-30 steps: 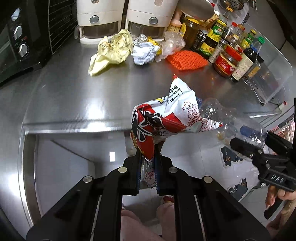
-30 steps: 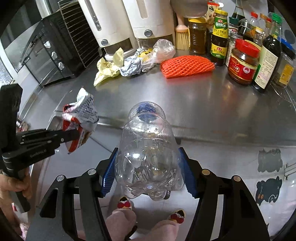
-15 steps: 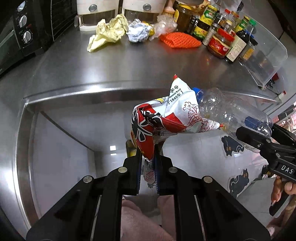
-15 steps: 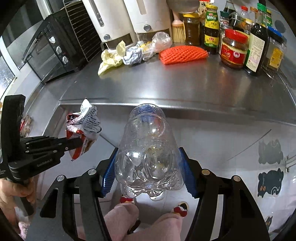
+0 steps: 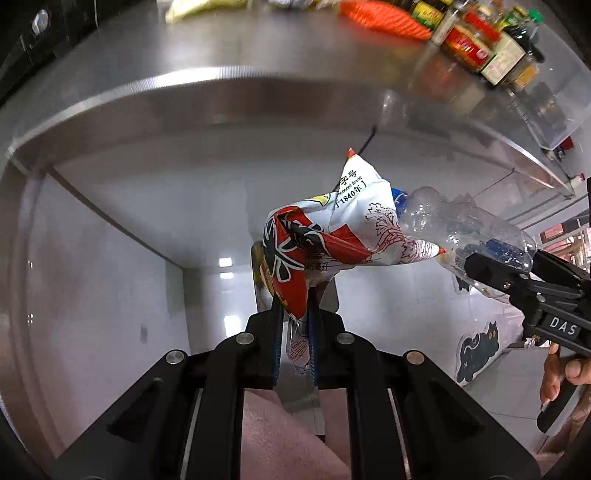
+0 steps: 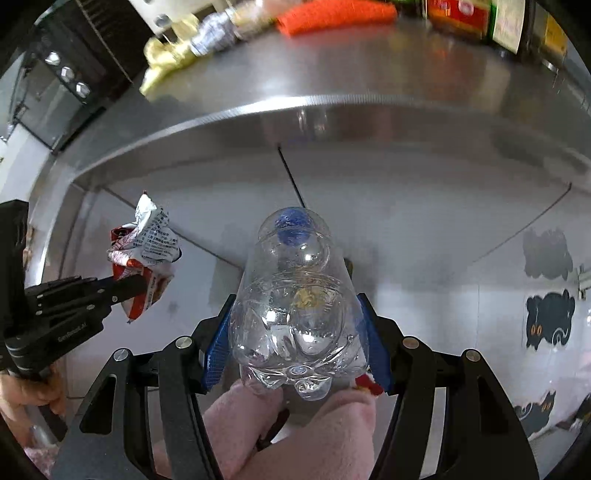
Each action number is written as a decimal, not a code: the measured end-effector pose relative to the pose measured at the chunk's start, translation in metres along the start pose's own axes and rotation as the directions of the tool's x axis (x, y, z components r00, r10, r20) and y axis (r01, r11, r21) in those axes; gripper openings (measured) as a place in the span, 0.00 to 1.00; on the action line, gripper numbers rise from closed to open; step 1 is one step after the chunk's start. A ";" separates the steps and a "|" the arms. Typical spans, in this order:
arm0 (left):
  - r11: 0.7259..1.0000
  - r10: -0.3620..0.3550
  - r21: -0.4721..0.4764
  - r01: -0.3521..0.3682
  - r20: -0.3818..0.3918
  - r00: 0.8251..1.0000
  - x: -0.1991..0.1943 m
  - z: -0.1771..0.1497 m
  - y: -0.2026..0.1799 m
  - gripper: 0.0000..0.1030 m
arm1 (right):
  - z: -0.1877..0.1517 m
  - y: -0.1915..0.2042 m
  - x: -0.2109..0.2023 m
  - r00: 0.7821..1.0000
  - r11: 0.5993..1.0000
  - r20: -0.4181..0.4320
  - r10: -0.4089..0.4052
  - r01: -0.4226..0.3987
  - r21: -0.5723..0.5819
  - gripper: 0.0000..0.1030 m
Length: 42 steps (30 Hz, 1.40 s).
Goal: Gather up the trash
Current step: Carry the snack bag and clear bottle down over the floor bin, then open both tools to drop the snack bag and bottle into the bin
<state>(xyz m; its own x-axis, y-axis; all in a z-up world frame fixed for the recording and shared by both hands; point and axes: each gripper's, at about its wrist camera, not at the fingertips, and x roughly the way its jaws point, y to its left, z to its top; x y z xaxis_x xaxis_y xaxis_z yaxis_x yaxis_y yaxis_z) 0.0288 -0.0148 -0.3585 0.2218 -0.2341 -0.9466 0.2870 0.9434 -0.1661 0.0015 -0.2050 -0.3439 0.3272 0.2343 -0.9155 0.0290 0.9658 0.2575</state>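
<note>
Both are clamped: the left hand-held gripper [image 5: 294, 328] pinches a crumpled snack bag [image 5: 332, 236] nearly closed, the right hand-held gripper [image 6: 295, 343] grips a clear plastic bottle [image 6: 295, 306], below the worktop [image 5: 229, 48] edge

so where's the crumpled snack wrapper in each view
Left wrist: the snack wrapper fills the centre, pinched in the left tongs, with the clear bottle just to its right.
Right wrist: the wrapper sits at the left, held by the left tongs, left of the bottle that the right tongs grip.
Shared landmark: the orange mesh on the steel counter.
</note>
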 end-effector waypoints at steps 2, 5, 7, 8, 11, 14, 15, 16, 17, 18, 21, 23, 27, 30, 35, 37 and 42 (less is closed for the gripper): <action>1.000 -0.002 -0.011 0.001 -0.029 1.000 0.018 -0.001 0.003 0.10 | 0.000 -0.002 0.014 1.000 1.000 -0.031 0.004 -0.003 0.012 0.62; 1.000 -0.006 -0.018 0.005 -0.061 0.998 0.042 -0.003 0.005 0.10 | 0.001 -0.003 0.036 0.998 1.000 -0.069 0.005 -0.003 0.022 0.62; 1.000 -0.017 -0.027 0.015 -0.088 0.996 0.059 -0.005 0.006 0.10 | 0.001 -0.003 0.052 0.996 1.000 -0.090 -0.007 0.009 0.021 0.62; 0.999 -0.021 -0.034 0.017 -0.100 0.995 0.065 -0.004 0.006 0.10 | 0.001 -0.003 0.059 0.995 1.000 -0.103 -0.007 0.010 0.026 0.62; 0.998 -0.031 -0.050 0.025 -0.134 0.990 0.084 -0.003 0.009 0.10 | 0.002 -0.004 0.078 0.990 0.999 -0.137 -0.007 0.013 0.038 0.62; 0.998 -0.032 -0.055 0.023 -0.159 0.987 0.099 -0.002 0.013 0.10 | 0.003 -0.005 0.095 0.985 0.999 -0.170 -0.006 0.015 0.049 0.62; 0.998 -0.031 -0.054 0.022 -0.167 0.985 0.101 -0.003 0.015 0.10 | 0.004 -0.005 0.099 0.984 0.998 -0.178 -0.005 0.015 0.055 0.62; 0.998 -0.030 -0.052 0.021 -0.176 0.984 0.106 -0.002 0.015 0.10 | 0.006 -0.005 0.103 0.983 0.998 -0.185 -0.002 0.014 0.060 0.62; 0.999 -0.029 -0.048 0.020 -0.185 0.982 0.110 -0.001 0.015 0.10 | 0.007 -0.005 0.109 0.981 0.998 -0.194 -0.001 0.014 0.066 0.62; 0.999 -0.028 -0.044 0.020 -0.194 0.981 0.114 -0.001 0.015 0.10 | 0.008 -0.006 0.111 0.980 0.998 -0.200 -0.001 0.014 0.066 0.62; 0.999 -0.031 -0.044 0.022 -0.219 0.975 0.123 -0.001 0.012 0.10 | 0.010 -0.006 0.120 0.974 0.998 -0.225 0.002 0.013 0.066 0.62; 0.999 -0.036 -0.045 0.026 -0.234 0.972 0.129 0.001 0.011 0.10 | 0.011 -0.005 0.126 0.970 0.998 -0.241 0.005 0.011 0.067 0.62; 0.998 -0.045 -0.049 0.034 -0.256 0.966 0.140 0.007 0.010 0.11 | 0.016 -0.003 0.135 0.965 0.997 -0.263 0.012 0.008 0.074 0.62; 0.998 -0.054 -0.055 0.040 -0.266 0.962 0.146 0.011 0.009 0.13 | 0.022 -0.006 0.139 0.961 0.997 -0.275 0.020 0.003 0.083 0.62; 0.998 -0.061 -0.046 0.050 -0.281 0.958 0.156 0.016 0.008 0.13 | 0.027 -0.013 0.143 0.958 0.995 -0.284 0.038 -0.010 0.097 0.62; 0.998 -0.061 -0.045 0.050 -0.283 0.957 0.158 0.017 0.009 0.14 | 0.028 -0.017 0.144 0.957 0.995 -0.287 0.040 -0.012 0.102 0.62; 0.997 -0.062 -0.053 0.049 -0.285 0.956 0.161 0.021 0.013 0.18 | 0.029 -0.018 0.146 0.956 0.993 -0.290 0.048 -0.014 0.119 0.62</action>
<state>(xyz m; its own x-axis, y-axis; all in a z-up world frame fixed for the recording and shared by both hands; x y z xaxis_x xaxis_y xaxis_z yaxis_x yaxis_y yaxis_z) 0.0877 -0.0453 -0.5076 -0.0716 -0.2153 -0.9739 0.2479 0.9420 -0.2264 0.0761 -0.1912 -0.4729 0.0400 0.3025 -0.9523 0.1368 0.9424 0.3051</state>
